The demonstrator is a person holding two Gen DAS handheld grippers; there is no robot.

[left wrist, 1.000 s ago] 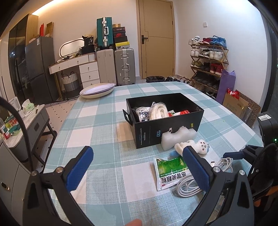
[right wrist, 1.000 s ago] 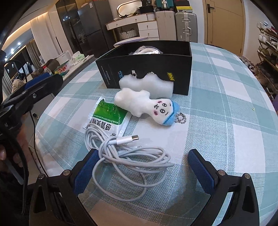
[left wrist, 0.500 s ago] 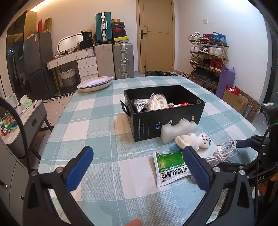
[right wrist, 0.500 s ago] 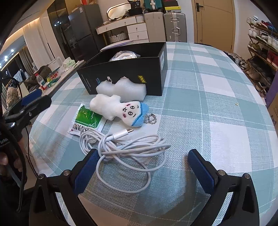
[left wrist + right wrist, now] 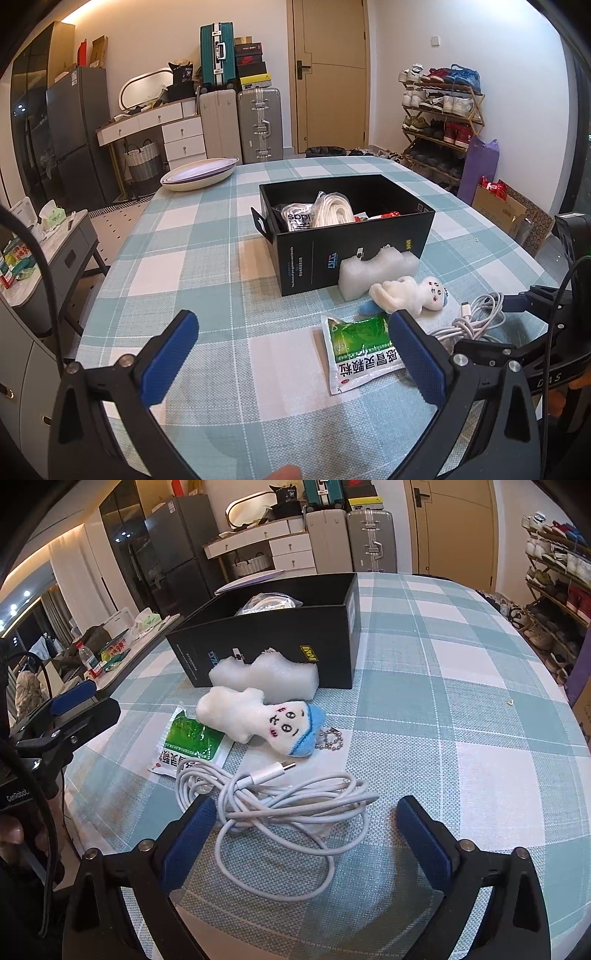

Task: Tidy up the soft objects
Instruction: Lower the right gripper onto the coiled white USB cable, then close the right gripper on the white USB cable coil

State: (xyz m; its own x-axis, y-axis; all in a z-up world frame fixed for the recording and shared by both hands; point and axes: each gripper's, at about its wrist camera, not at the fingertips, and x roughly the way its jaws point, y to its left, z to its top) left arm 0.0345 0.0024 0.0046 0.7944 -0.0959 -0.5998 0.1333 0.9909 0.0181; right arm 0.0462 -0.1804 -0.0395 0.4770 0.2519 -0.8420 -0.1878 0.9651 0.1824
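A black box (image 5: 354, 254) (image 5: 273, 642) stands on the checked table and holds a white cord bundle (image 5: 334, 206) and packets. In front of it lie a white foam piece (image 5: 373, 271) (image 5: 266, 675), a white plush doll with a blue cap (image 5: 410, 293) (image 5: 266, 722), a green packet (image 5: 360, 345) (image 5: 190, 744) and a coiled white cable (image 5: 476, 319) (image 5: 284, 805). My left gripper (image 5: 295, 354) is open and empty, above the table left of the packet. My right gripper (image 5: 306, 840) is open and empty, its fingers either side of the cable's near loops.
A stack of shallow bowls (image 5: 199, 173) sits at the table's far left. Suitcases (image 5: 258, 125), a dresser and a shoe rack (image 5: 439, 118) stand behind the table. A low side table (image 5: 44, 251) stands left of it. The table's near edge curves close below both grippers.
Both grippers have drawn back and lifted a little, staying open. In the right view the cable and doll have shifted toward the centre between the fingers. No object has moved on the table.
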